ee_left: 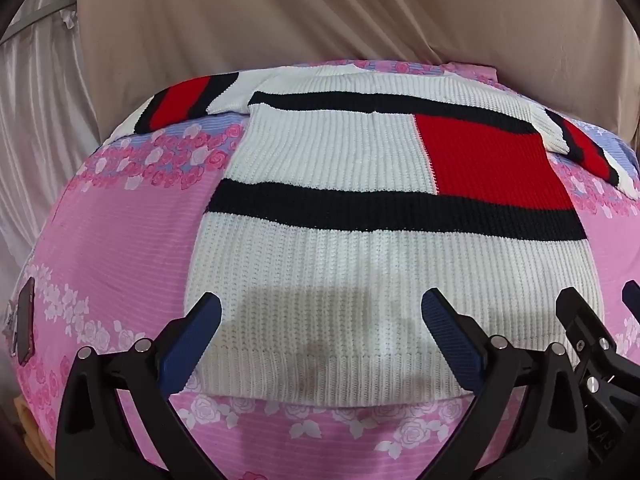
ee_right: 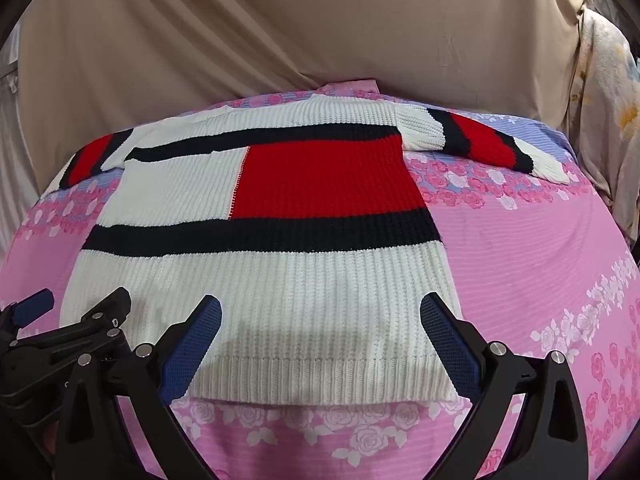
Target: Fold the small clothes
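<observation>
On the pink floral bedsheet (ee_left: 104, 240): one knit sweater (ee_left: 392, 248), spread flat, sleeves out.
Left gripper (ee_left: 320, 332) and right gripper (ee_right: 320, 332) side by side above its hem, both spread wide, grasping nothing.

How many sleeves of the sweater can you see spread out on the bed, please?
2: the left sleeve angles off the sweater at far left; the right sleeve reaches far right. None looks hidden.

Home bedroom. Bed (ee_right: 520, 248) under a pink rose-print sheet (ee_left: 120, 240), lilac-striped band across it. Beige cloth (ee_right: 280, 32) draped behind as a backdrop, satin curtain (ee_left: 36, 112) to the left, floral fabric (ee_right: 608, 92) hanging right. Phone (ee_left: 25, 320) lying at the bed's left edge.
</observation>
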Available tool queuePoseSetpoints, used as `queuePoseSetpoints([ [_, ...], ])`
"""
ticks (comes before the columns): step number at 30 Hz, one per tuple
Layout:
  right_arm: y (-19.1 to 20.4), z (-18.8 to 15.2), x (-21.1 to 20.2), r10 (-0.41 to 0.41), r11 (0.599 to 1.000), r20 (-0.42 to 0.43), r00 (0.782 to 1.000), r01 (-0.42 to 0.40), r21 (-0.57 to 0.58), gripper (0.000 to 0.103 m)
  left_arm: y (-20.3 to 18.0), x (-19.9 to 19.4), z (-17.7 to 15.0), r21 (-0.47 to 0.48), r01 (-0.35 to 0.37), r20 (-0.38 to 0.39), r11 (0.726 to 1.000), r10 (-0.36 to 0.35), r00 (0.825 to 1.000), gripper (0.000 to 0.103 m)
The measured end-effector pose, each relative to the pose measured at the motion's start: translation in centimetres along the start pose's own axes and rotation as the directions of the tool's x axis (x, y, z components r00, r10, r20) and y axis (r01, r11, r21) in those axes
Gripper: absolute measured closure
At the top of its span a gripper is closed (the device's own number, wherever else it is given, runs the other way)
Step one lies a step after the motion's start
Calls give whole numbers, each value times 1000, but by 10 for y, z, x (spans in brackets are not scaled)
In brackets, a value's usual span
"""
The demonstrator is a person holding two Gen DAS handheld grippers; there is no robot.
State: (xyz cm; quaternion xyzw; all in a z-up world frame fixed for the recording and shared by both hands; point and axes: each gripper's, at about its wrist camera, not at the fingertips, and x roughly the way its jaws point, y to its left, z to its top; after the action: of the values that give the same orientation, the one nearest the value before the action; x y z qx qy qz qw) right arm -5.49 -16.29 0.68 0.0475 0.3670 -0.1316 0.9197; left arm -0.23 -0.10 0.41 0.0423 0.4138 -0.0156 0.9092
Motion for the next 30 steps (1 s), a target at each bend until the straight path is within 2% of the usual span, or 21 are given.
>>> queuePoseSetpoints([
  [30, -3, 0, -4, 13, 1000, 9, 1000, -13, 13, 5, 0, 0, -1, 25, -17, 9, 1000, 17, 1000, 5],
])
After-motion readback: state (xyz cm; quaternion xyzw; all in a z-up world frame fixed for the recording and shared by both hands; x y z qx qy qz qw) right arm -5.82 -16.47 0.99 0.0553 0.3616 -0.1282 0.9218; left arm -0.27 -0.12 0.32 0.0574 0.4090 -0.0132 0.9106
